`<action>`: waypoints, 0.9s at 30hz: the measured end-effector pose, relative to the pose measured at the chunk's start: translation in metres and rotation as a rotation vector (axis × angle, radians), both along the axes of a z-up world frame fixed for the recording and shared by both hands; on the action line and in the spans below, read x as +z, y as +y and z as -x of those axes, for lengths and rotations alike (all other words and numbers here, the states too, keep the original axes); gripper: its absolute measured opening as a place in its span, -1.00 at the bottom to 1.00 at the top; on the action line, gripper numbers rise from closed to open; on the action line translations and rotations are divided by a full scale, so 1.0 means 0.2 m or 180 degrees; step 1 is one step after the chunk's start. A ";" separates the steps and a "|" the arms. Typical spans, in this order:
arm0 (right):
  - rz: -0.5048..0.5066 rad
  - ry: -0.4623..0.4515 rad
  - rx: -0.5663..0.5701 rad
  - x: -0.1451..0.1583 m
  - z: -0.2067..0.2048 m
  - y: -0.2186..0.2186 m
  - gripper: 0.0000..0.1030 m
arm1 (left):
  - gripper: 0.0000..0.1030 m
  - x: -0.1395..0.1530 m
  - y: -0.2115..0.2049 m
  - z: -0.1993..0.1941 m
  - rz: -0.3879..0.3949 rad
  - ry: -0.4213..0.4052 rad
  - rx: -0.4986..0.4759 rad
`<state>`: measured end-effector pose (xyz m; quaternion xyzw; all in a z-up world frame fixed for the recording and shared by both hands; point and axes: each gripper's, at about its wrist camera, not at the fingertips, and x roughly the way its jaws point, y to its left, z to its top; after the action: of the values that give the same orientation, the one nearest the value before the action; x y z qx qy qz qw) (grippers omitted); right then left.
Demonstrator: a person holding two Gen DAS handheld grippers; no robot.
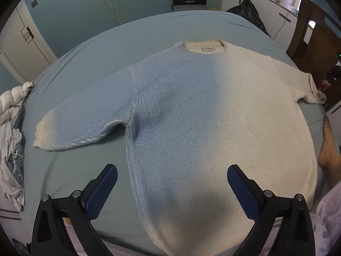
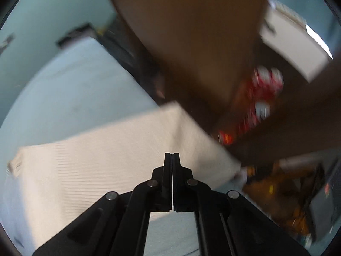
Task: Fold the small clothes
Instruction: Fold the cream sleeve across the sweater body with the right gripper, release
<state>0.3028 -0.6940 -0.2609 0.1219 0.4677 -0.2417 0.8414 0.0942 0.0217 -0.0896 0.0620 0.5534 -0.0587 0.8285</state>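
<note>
Knitted white and pale blue, the sweater point(image 1: 191, 115) lies flat across the middle of the bed point(image 1: 89, 59). Your left gripper point(image 1: 172, 176) hovers at its hem, jaws wide and empty; your right gripper point(image 2: 172, 155) has its jaws pressed together against the sleeve point(image 2: 127, 145), though whether they pinch it I cannot tell.

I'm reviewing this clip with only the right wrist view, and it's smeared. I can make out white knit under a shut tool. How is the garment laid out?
Observer: The sweater lies flat on the bed, with its collar at the far end and both sleeves spread out.
Reviewer: Where is the other tool?
Observer: The left tool hangs over the hem, jaws wide apart, gripping nothing.
Reviewer: Anything else on the bed?
Observer: A pile of crumpled clothes sits at the left edge, just beyond the left sleeve's cuff.
</note>
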 end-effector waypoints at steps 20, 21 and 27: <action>-0.1082 0.0320 -0.1019 -0.60 0.09 -0.28 -0.72 | 1.00 -0.07 0.01 -0.07 -0.0175 0.0049 0.0108; -0.0926 0.0295 -0.0917 -0.56 0.08 -0.26 -0.80 | 1.00 -0.06 0.02 -0.07 -0.0168 0.0045 0.0116; -0.0279 -0.0101 -0.0811 -0.17 0.12 -0.14 -0.83 | 1.00 -0.04 0.05 -0.04 -0.0085 0.0046 0.0131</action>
<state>0.2781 -0.7229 -0.2942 0.2208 0.4452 -0.3239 0.8050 0.1027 0.0316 -0.0966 0.0612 0.5612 -0.0347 0.8247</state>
